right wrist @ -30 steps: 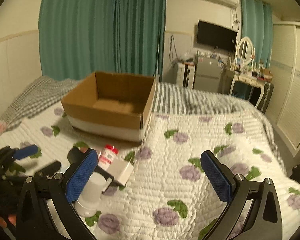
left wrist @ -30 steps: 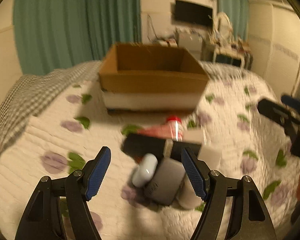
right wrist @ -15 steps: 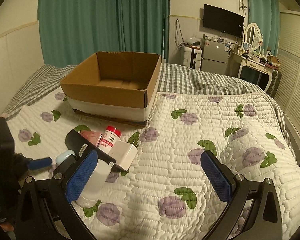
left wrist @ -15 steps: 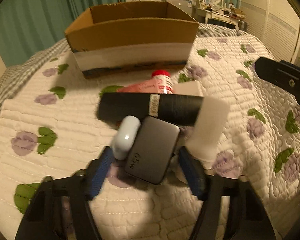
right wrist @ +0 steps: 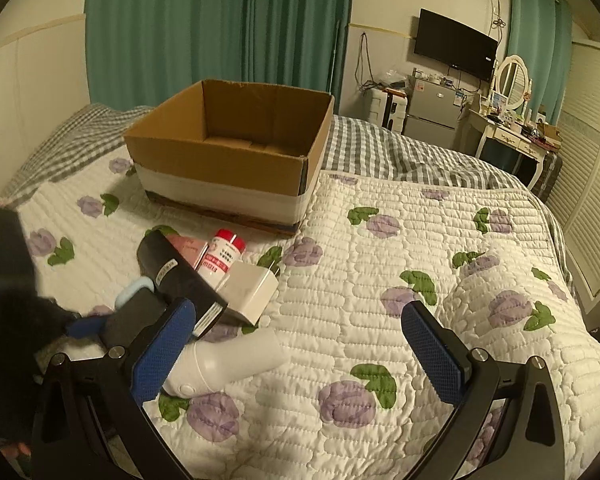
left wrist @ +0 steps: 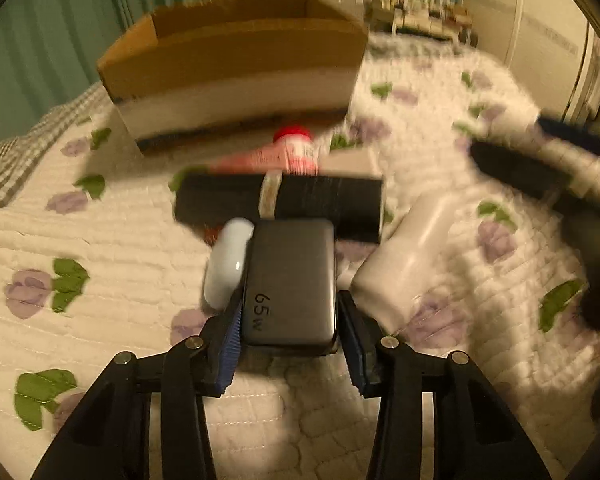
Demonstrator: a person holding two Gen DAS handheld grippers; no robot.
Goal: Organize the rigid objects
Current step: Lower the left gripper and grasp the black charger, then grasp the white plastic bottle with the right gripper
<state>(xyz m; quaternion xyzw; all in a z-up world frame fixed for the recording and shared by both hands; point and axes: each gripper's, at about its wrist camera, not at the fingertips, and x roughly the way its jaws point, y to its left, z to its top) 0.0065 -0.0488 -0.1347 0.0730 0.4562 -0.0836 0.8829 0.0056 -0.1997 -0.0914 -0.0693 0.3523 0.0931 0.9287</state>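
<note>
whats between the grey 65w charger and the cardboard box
In the left wrist view: a black tube, then a red-capped bottle, between charger and box.

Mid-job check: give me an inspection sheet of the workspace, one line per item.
Surface: floral quilt on a bed.
Job's things: cardboard box, open; grey 65W charger, pale blue case, black tube, red-capped bottle, pink box, white adapter, white bottle lying down.
Clutter: nothing seen.
Grippers: left gripper jaws shut on the charger; right gripper open, holding nothing.
Cables: wall cords.
Surroundings: green curtains, TV, fridge, vanity.
</note>
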